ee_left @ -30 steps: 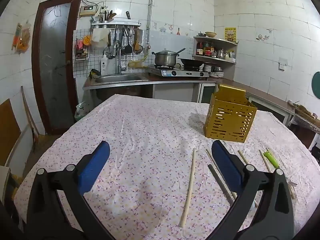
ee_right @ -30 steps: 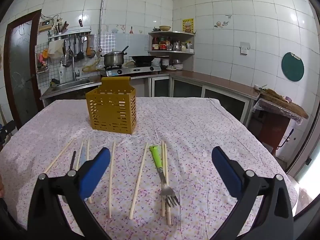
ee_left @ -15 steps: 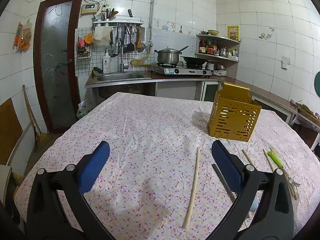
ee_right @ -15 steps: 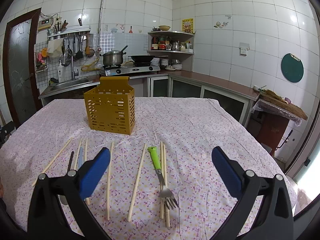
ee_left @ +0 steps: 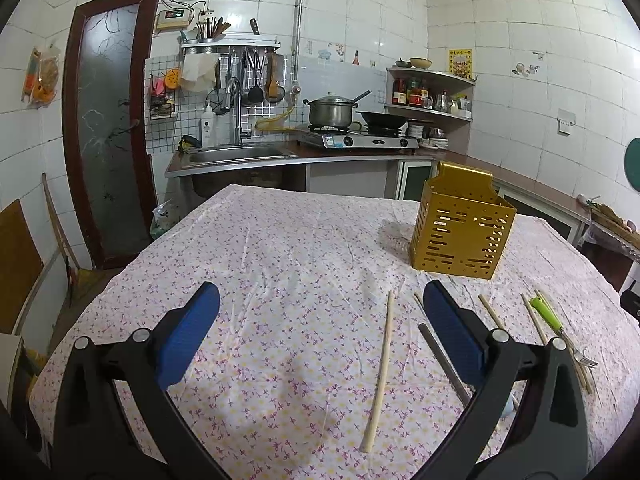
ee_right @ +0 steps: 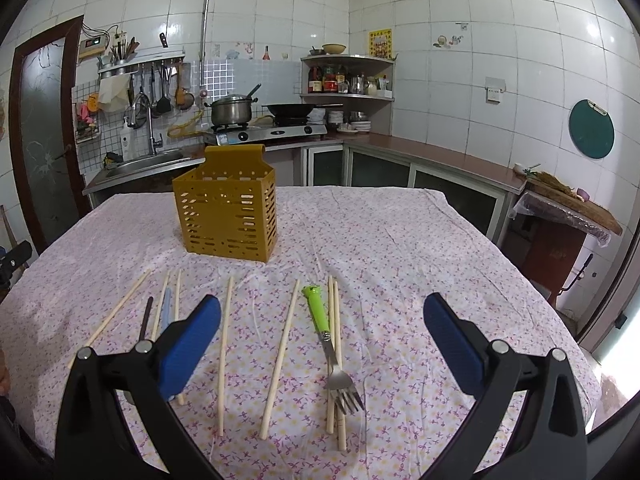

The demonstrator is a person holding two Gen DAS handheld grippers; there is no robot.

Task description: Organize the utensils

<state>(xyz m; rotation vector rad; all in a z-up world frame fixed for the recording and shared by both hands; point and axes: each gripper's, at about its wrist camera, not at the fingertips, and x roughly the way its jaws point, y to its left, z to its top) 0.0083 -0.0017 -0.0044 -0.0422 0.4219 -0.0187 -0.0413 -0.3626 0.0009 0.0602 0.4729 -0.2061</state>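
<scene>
Black hand-held gripper (ee_left: 320, 336), 2 blue pads (ee_left: 188, 338), silver screws

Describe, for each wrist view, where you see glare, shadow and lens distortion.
Left wrist view: the yellow utensil basket throws a soft shadow to its left on the tablecloth; wall tile lines bow near the edges. Right wrist view: bright glare spots on the glossy wall tiles; dark vignette in the corners; the fork stays sharp.

Both wrist views toward holder (ee_left: 462, 232)

The right gripper's (ee_right: 320, 338) left finger hides the lower ends of two chopsticks (ee_right: 177, 292).
</scene>
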